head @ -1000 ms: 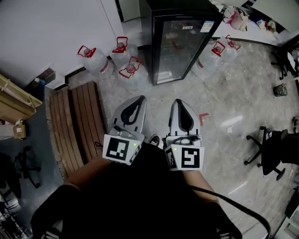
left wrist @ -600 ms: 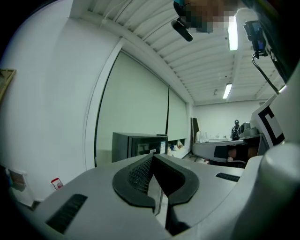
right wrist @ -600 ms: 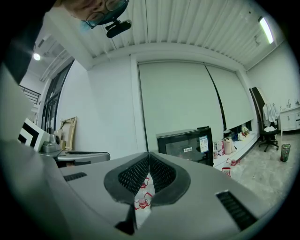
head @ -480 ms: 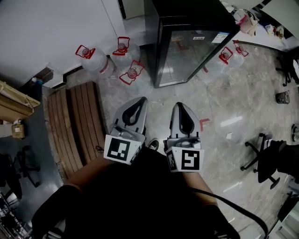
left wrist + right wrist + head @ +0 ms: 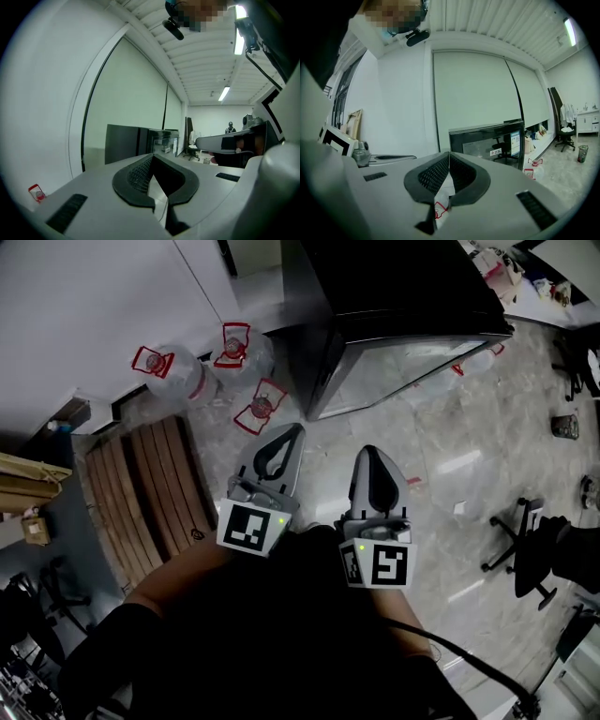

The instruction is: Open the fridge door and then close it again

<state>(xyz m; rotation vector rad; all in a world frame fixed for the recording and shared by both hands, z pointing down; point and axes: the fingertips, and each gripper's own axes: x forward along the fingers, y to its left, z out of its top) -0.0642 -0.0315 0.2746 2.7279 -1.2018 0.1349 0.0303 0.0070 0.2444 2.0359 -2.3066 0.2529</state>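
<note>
I log the left gripper (image 5: 292,431) and right gripper (image 5: 373,453) both closed and empty, with the tall black glass-door fridge (image 5: 403,296) upright at 12–1 o'clock, still apart, and the right gripper squarer to its door.

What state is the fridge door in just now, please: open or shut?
Shut: the glass door lies flush with the black cabinet in the head view, with no gap showing.
</note>
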